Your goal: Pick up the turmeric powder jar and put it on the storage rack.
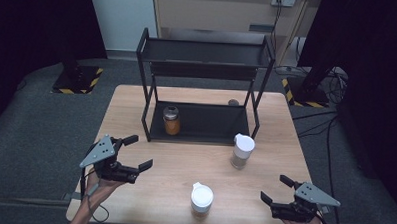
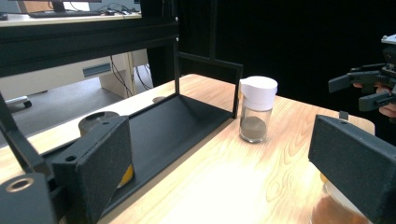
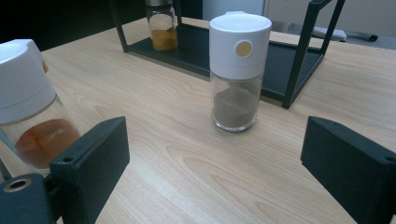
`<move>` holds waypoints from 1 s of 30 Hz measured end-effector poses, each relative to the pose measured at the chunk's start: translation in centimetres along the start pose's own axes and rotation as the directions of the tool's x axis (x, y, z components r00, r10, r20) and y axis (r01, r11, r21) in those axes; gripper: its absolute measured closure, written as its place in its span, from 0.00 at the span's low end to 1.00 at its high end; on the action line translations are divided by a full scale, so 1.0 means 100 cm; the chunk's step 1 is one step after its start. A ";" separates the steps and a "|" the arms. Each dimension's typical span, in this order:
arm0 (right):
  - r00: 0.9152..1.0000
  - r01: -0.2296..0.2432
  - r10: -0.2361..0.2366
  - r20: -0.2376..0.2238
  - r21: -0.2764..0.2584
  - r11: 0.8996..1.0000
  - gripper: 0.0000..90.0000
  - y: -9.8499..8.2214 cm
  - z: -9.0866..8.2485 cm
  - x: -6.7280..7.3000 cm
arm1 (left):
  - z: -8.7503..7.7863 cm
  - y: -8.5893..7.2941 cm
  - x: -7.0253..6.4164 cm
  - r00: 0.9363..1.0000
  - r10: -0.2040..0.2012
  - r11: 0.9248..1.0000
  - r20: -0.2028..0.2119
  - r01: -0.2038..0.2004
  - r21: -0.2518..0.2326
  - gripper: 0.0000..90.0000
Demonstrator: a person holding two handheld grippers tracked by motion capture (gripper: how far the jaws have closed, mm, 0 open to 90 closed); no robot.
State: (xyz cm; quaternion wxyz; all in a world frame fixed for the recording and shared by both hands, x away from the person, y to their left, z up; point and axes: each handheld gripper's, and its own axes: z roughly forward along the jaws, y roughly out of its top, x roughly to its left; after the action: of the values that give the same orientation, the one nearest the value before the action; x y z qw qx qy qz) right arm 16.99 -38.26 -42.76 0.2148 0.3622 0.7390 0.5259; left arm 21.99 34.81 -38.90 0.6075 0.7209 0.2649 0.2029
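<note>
A black two-tier rack [image 1: 204, 52] stands at the back of the wooden table [image 1: 133, 200]. A metal-lidded jar of orange powder [image 1: 171, 120] sits on its lower shelf. In front of the rack's right end stands a white-capped jar of brown spice [image 1: 242, 151] [image 2: 257, 109] [image 3: 239, 70]. A second white-capped jar with orange contents [image 1: 201, 199] [image 3: 28, 116] stands near the front edge. My left gripper [image 1: 138, 152] [image 2: 224, 172] hovers open at the table's left, holding nothing. At the front right my right gripper [image 1: 275, 188] [image 3: 219, 163] is open and holds nothing, facing the brown jar.
A small dark round object [image 1: 233, 102] lies on the table behind the rack's right leg. Black curtains and stands with striped bases [image 1: 77, 80] flank the table, and cables [image 1: 331, 126] run over the floor at right. A cabinet [image 1: 215, 12] stands beyond.
</note>
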 end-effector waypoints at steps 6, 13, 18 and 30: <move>1.000 0.001 -0.001 0.002 0.001 1.000 0.09 0.000 0.000 0.000 | -0.008 -0.014 -0.004 1.000 -0.021 1.000 -0.013 0.021 0.000 0.06; 1.000 0.001 -0.001 0.003 0.002 1.000 0.09 0.000 0.000 0.001 | -0.015 -0.033 -0.008 0.998 -0.051 0.999 -0.038 0.052 0.002 0.06; 1.000 0.001 -0.001 0.003 0.002 1.000 0.09 0.000 0.000 0.000 | -0.020 -0.046 -0.012 0.995 -0.065 0.998 -0.075 0.066 0.010 0.05; 1.000 0.004 -0.004 0.008 0.003 1.000 0.08 0.001 0.000 0.001 | -0.028 -0.066 -0.016 0.991 -0.081 0.996 -0.111 0.085 0.031 0.04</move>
State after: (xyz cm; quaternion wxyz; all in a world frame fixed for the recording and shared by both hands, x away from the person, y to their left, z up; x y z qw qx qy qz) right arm 16.91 -38.15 -42.69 0.2186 0.3632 0.7395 0.5230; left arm 18.13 36.80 -44.85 0.5869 0.7078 0.3311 0.2121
